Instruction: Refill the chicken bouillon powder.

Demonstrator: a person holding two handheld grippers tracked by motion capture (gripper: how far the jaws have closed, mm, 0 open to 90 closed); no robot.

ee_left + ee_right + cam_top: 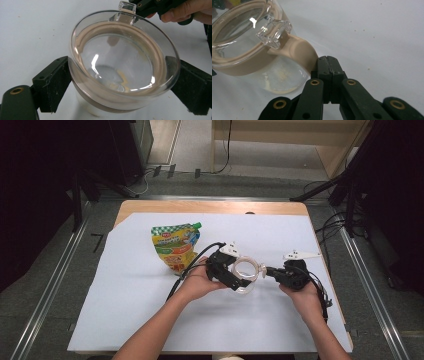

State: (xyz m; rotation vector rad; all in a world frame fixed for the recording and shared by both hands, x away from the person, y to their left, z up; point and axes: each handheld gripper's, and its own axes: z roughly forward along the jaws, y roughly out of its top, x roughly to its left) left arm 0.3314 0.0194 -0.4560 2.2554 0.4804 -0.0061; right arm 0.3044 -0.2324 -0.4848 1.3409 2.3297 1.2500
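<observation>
While the high view gives the layout, w/ the clear jar sitting mid-table on the white sheet btwn both hands, the gripper views give the contact detail. Left gripper straddles the jar; its own view shows the glass lid w/ a beige seal ring, tilted on the jar, and both black pads pressed against the jar's sides, so it's clamped on the jar. Right gripper reaches in from the other side; the right gripper view shows its jaws fully closed, pad to pad, tips touching the beige handle that sticks out below the lid's clear tab. Can't tell if any handle material is pinched. High view also shows a green-yellow pouch lying flat, near the left hand, apart from the jar.
</observation>
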